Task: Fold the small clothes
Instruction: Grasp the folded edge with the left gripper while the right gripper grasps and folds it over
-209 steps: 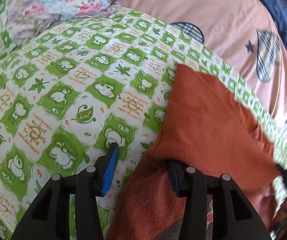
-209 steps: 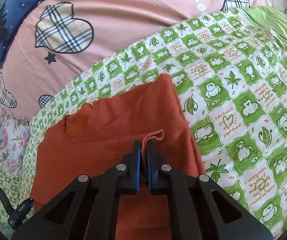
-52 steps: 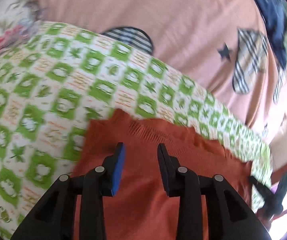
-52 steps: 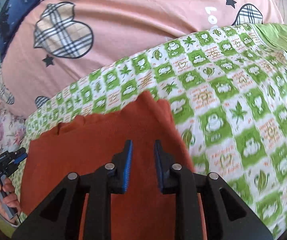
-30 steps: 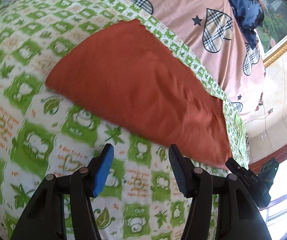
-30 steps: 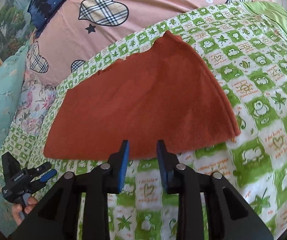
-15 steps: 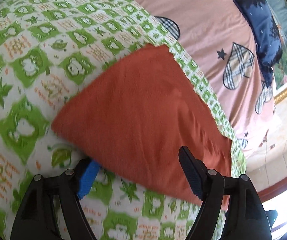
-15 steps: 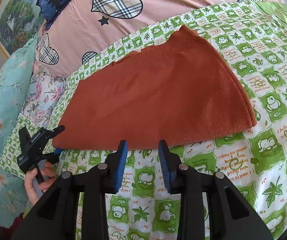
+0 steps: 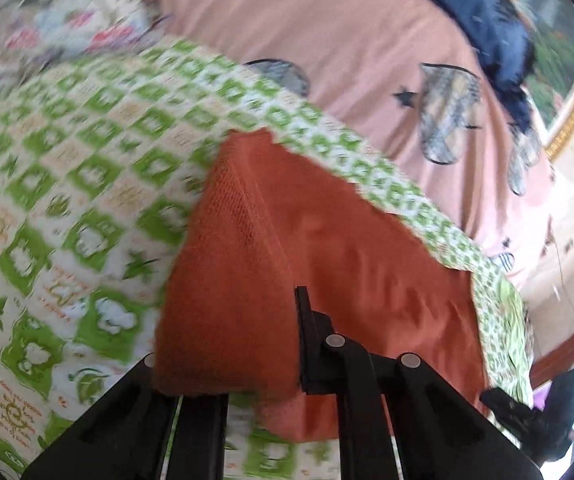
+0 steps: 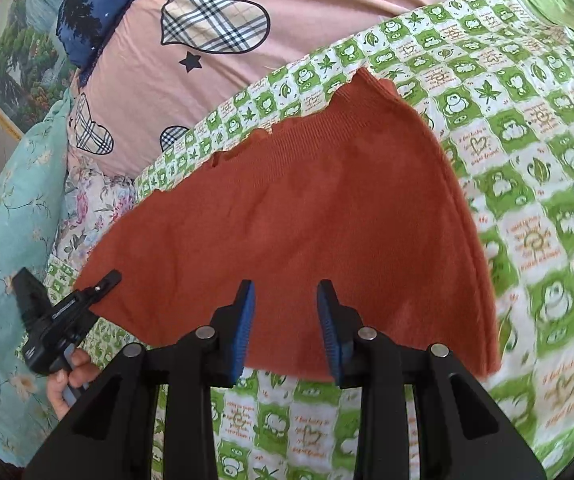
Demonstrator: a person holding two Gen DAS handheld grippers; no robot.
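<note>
On the bed's green frog-print quilt (image 10: 527,184), rust knit garment (image 10: 307,208) spread flat, left claw (image 9: 283,344) clenched on its lifted corner, right claw (image 10: 285,328) released, hovering over the hem.

Rust-orange knit garment (image 10: 287,216) lies flat on green frog-print bedsheet (image 10: 527,128). Right gripper (image 10: 285,328) hovers over its near hem, blue-padded fingers (image 10: 243,328) apart, nothing between. Left gripper (image 10: 99,286) at the garment's left corner, held by a hand (image 10: 67,384).
</note>
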